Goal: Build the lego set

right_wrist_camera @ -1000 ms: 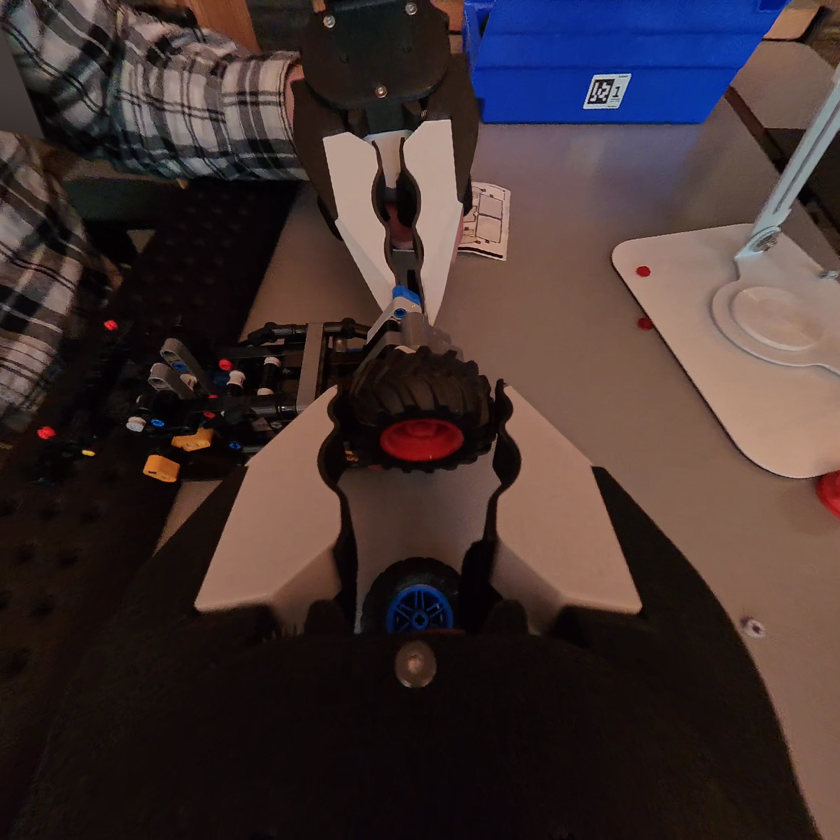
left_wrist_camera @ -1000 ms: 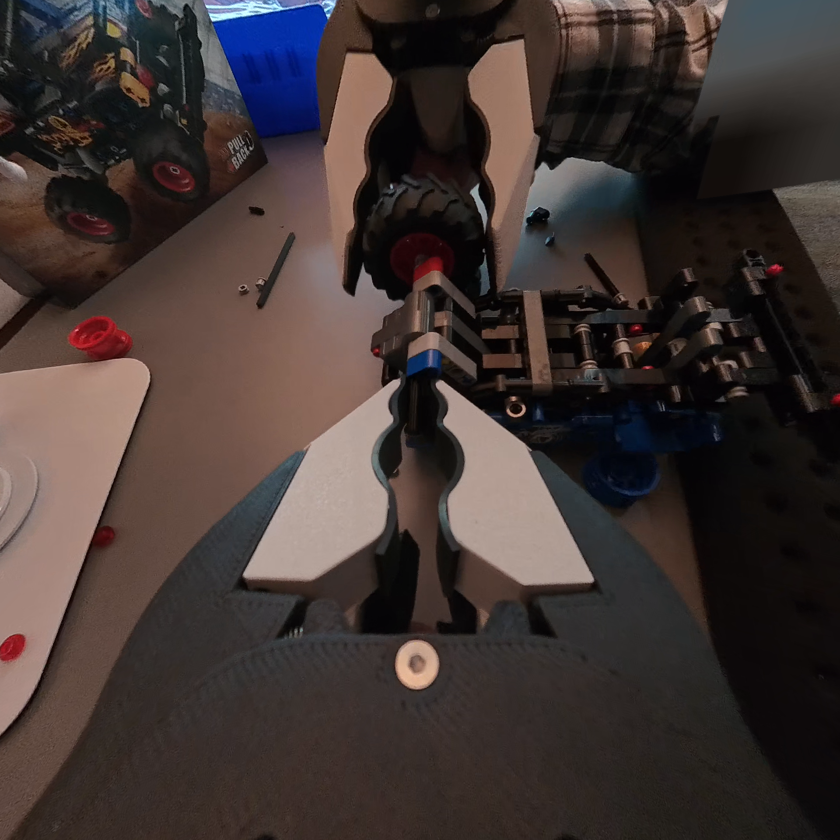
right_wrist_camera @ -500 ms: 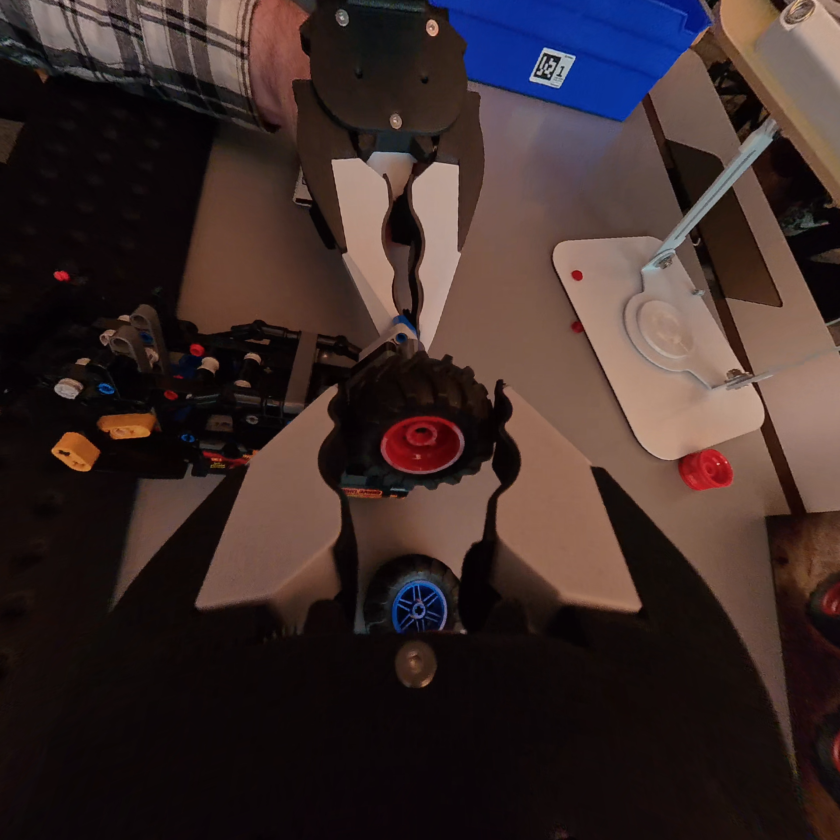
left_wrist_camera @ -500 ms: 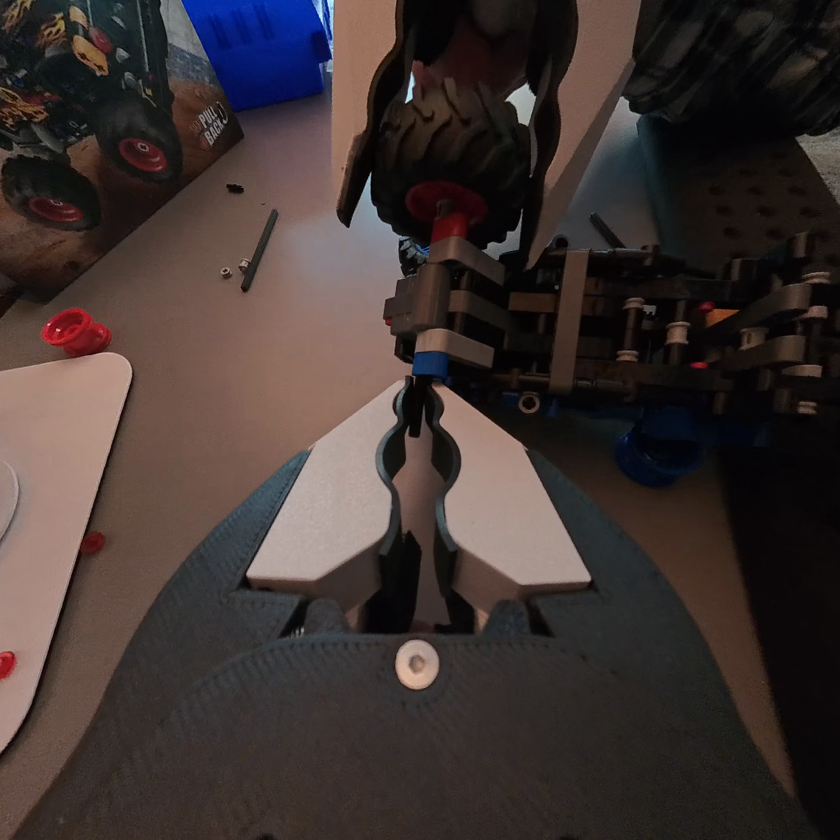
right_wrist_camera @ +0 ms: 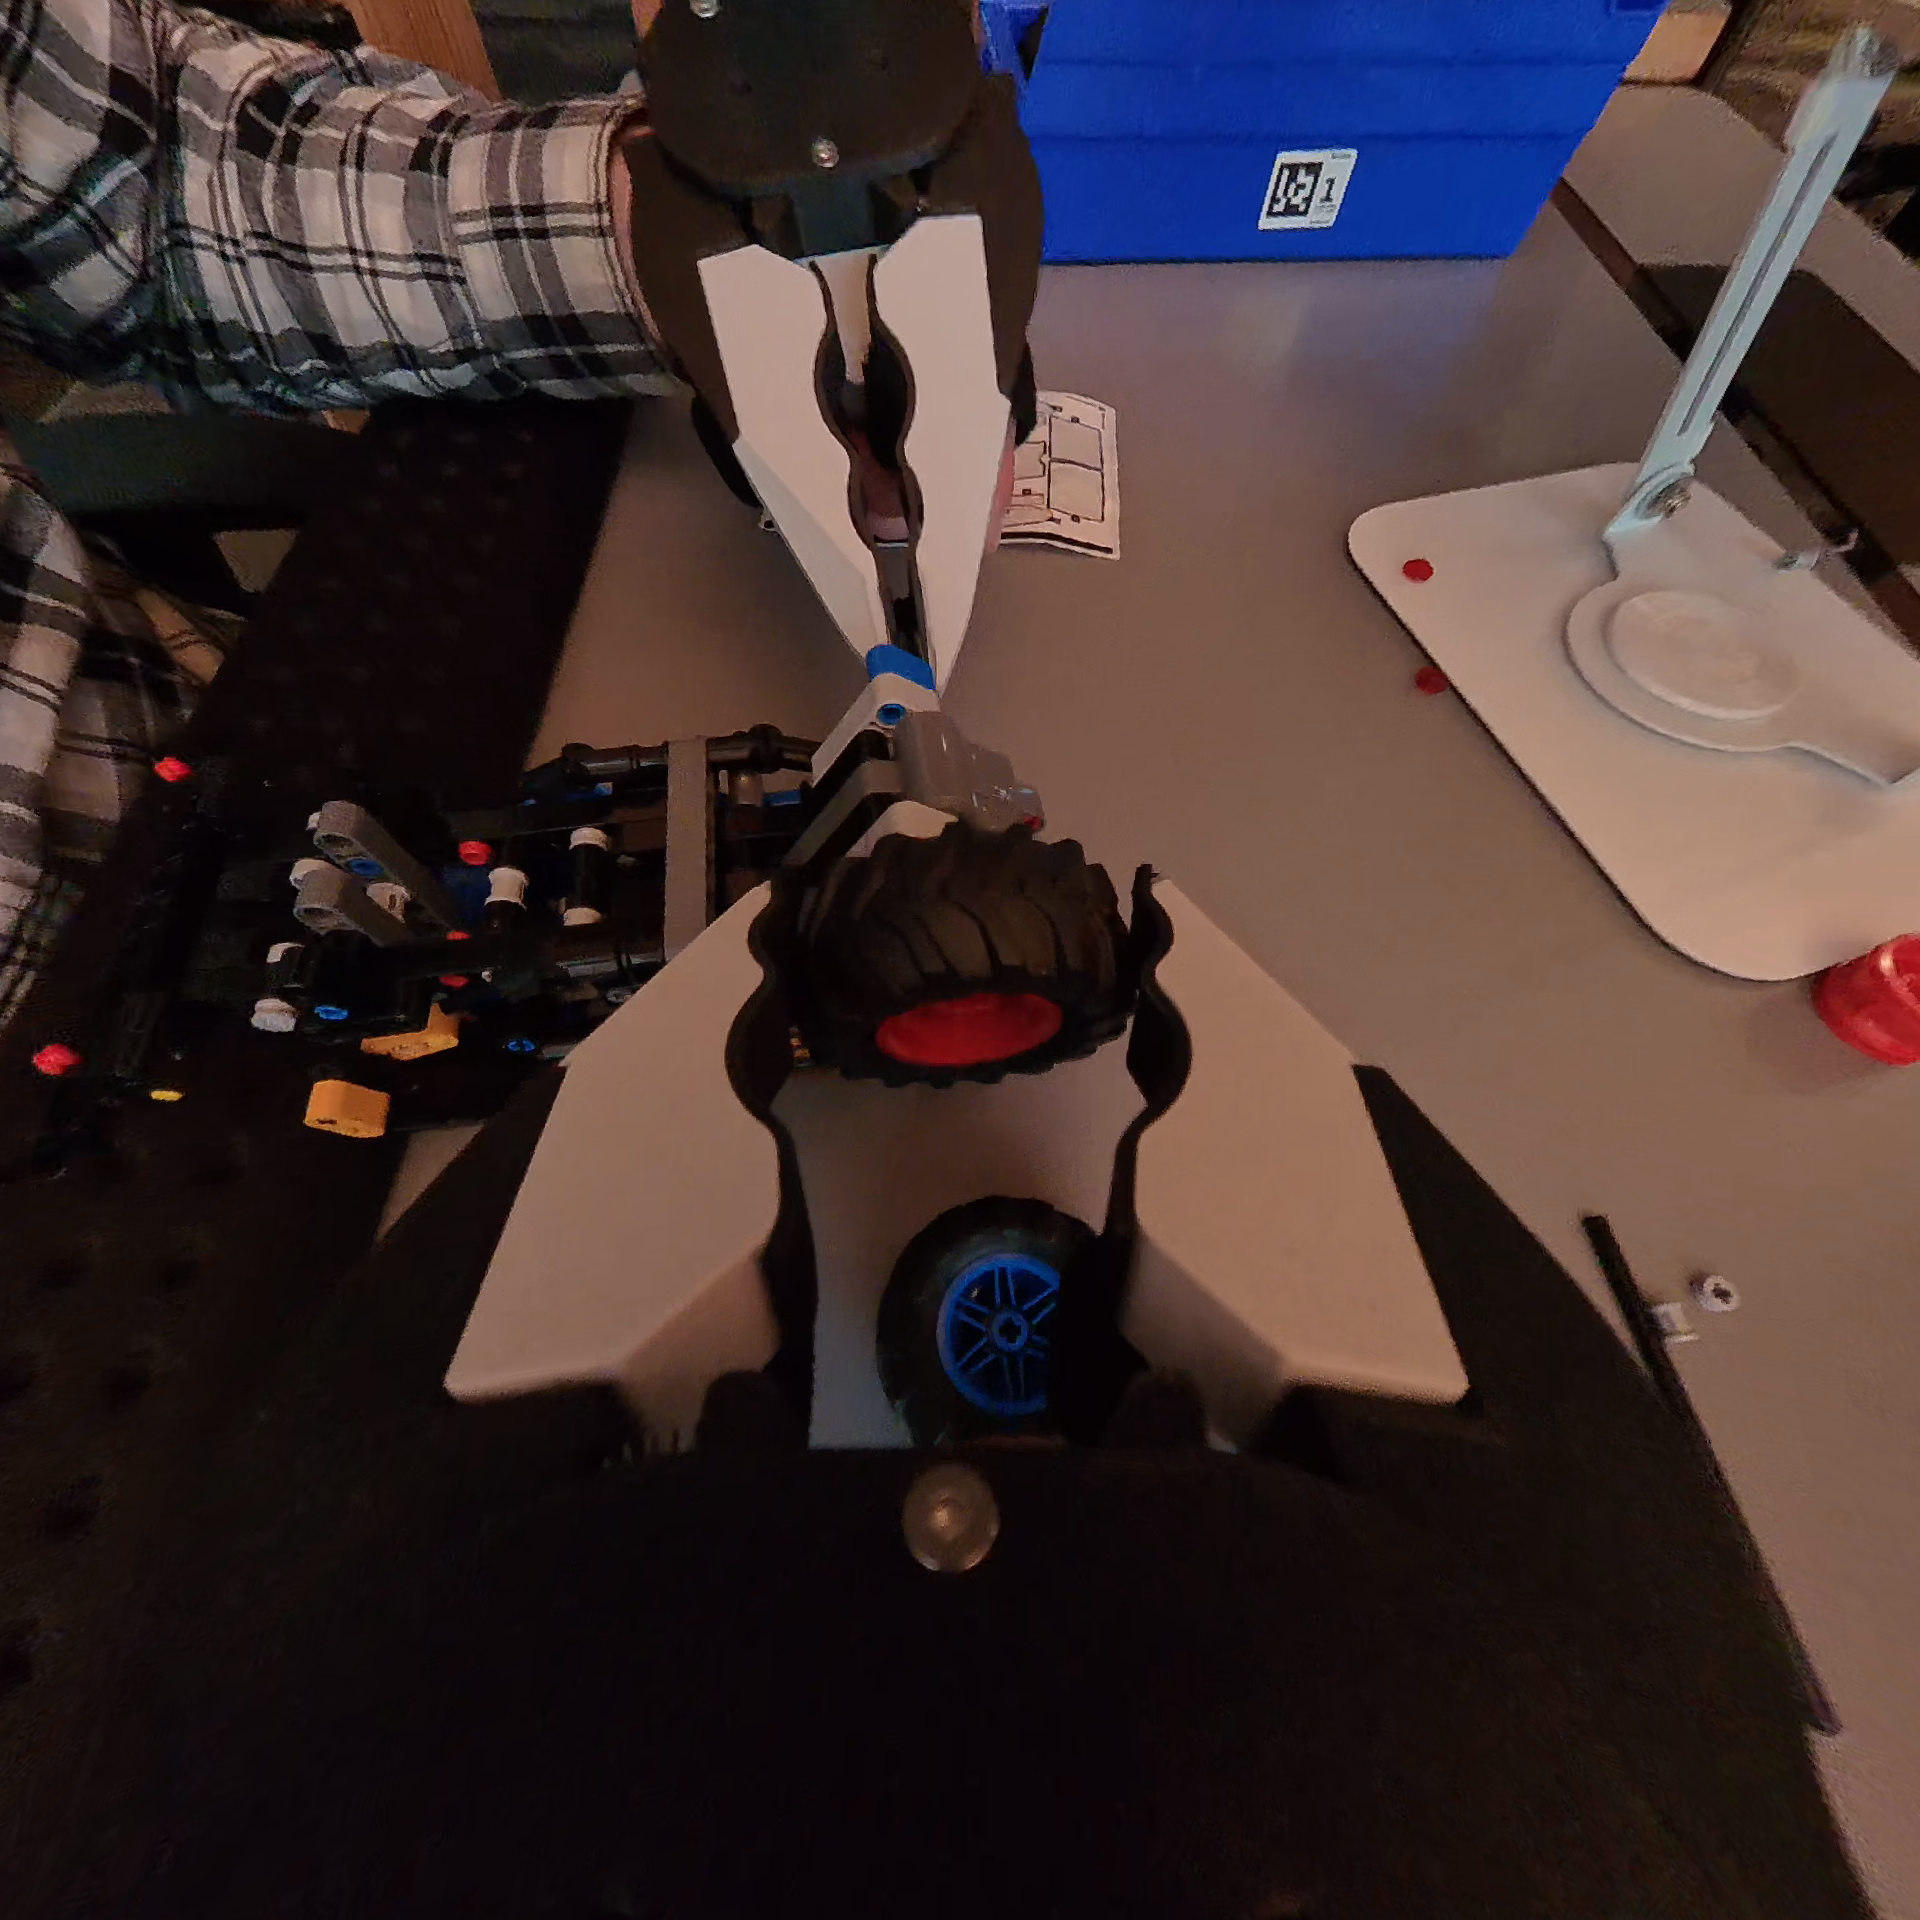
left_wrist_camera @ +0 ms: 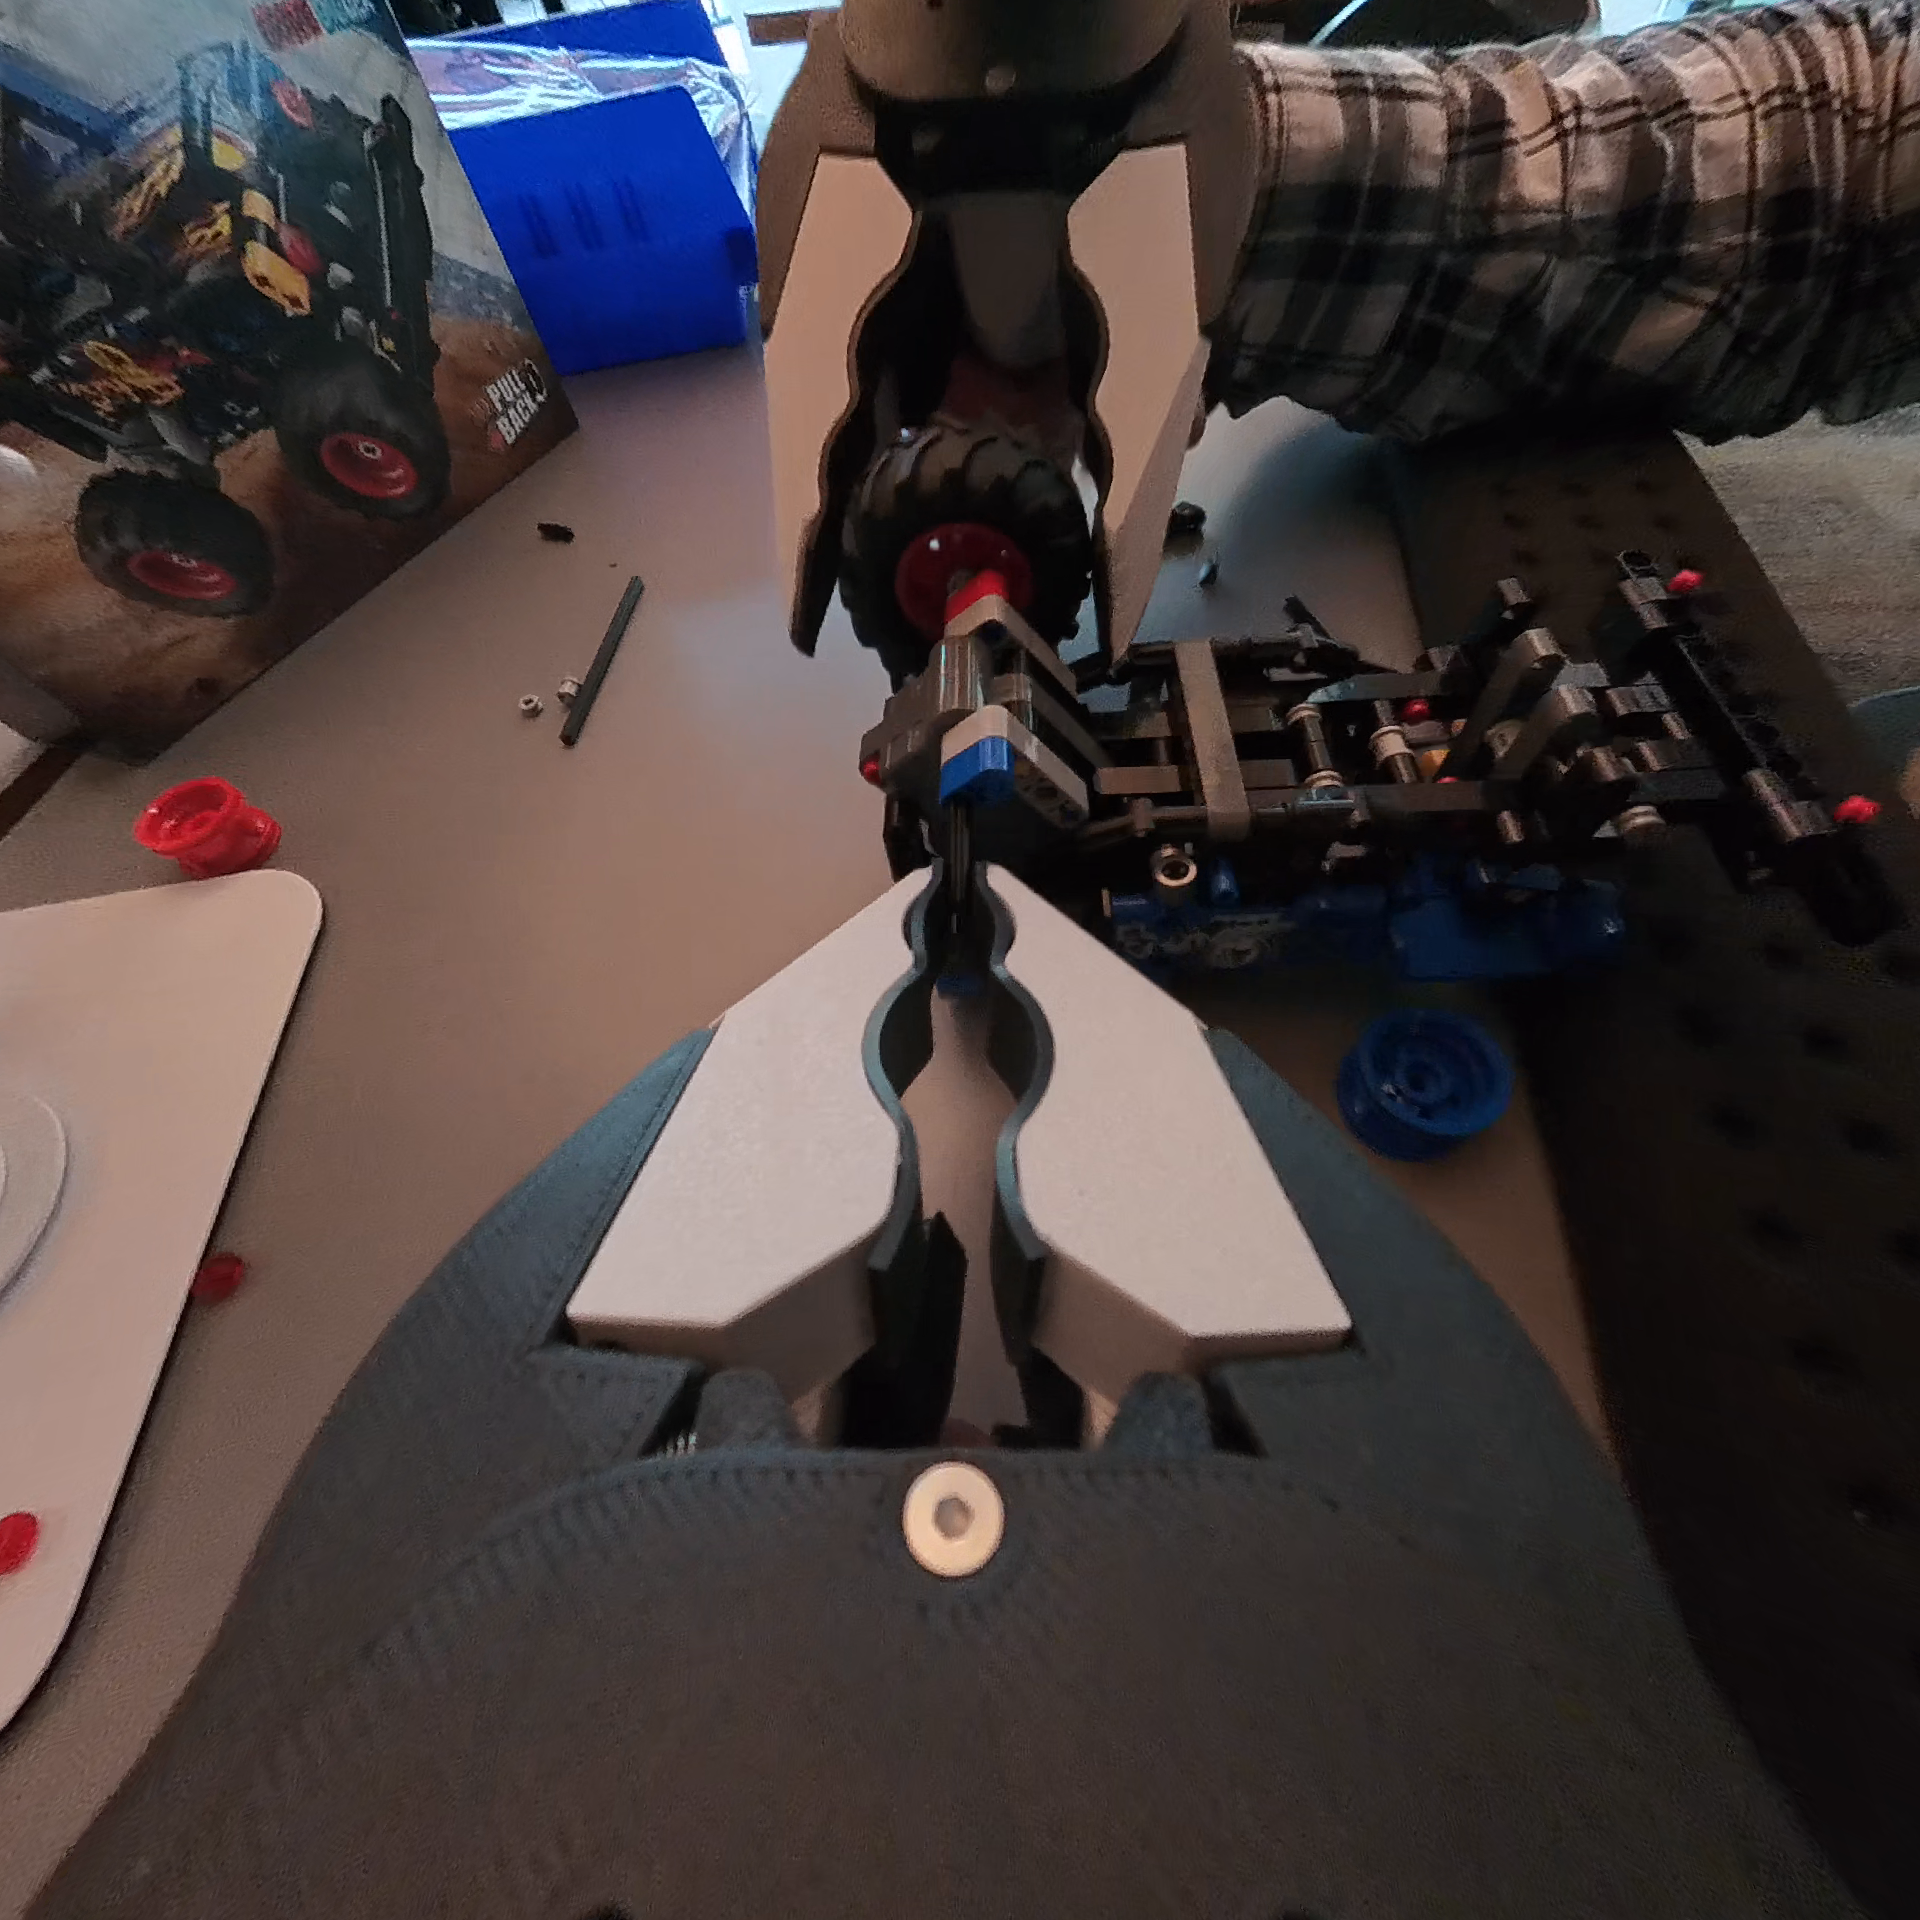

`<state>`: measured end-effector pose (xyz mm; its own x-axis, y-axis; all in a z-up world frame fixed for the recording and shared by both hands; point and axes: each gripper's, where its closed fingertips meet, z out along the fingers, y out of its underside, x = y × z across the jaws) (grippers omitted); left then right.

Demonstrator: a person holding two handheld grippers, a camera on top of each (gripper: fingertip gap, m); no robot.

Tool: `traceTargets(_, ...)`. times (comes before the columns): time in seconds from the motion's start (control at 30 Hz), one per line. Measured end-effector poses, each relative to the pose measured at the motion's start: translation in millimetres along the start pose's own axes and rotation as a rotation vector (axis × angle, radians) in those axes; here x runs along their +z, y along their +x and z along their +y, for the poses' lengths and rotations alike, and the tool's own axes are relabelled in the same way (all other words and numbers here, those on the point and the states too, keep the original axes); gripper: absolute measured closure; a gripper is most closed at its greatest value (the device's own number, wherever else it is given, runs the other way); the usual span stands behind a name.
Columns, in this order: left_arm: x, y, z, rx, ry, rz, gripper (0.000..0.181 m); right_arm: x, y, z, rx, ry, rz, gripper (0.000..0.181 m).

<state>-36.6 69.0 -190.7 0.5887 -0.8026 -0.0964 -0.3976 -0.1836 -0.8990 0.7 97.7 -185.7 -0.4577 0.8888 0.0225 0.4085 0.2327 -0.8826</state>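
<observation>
**Operator:** Wheel (right_wrist_camera: 961, 961) first. My right gripper (right_wrist_camera: 951, 977) has its fingers pressed against both sides of the black tyre with the red hub, and in the left wrist view that hub sits on the red end of the axle (left_wrist_camera: 971, 597) at the near corner of the chassis (left_wrist_camera: 1351, 769).

**Observer:** And your left?

**Operator:** My left gripper (left_wrist_camera: 956, 894) is pinched shut on the black axle end sticking out below the blue bush (left_wrist_camera: 977, 764). The chassis lies partly on the grey table (left_wrist_camera: 644, 935), partly on the dark pegged mat (left_wrist_camera: 1714, 1143).

**Observer:** What worries you?

**Operator:** I'd say the hub isn't fully seated. If I push off-line, the axle could slide through the beams toward my left fingertips rather than into the hub, or the grip on that thin shaft could slip. A skewed push might also pop the grey beams apart. The loose blue rim (left_wrist_camera: 1423, 1081) lies just beside the chassis, and a jolt could knock it away.
</observation>
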Motion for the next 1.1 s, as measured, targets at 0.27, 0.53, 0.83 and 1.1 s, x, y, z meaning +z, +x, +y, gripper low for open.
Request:
traceTargets(0.27,6.4,0.7,-6.8,0.027,-0.027,-0.053,0.179,-2.9,-0.2,7.3,0.078,0.062,-0.065,0.120)
traceTargets(0.53,10.0,3.4,-8.9,0.012,-0.029,-0.065,0.180,-2.9,-3.4,7.5,0.097,0.083,-0.108,0.123)
traceTargets(0.83,11.8,12.0,-10.8,0.015,-0.026,-0.032,0.180,0.4,-5.6,5.0,0.103,0.091,-0.114,0.125)
traceTargets(1.1,1.8,9.4,0.3,0.011,-0.078,-0.017,0.159,-21.0,1.8,10.7,0.143,0.080,-0.088,0.098)
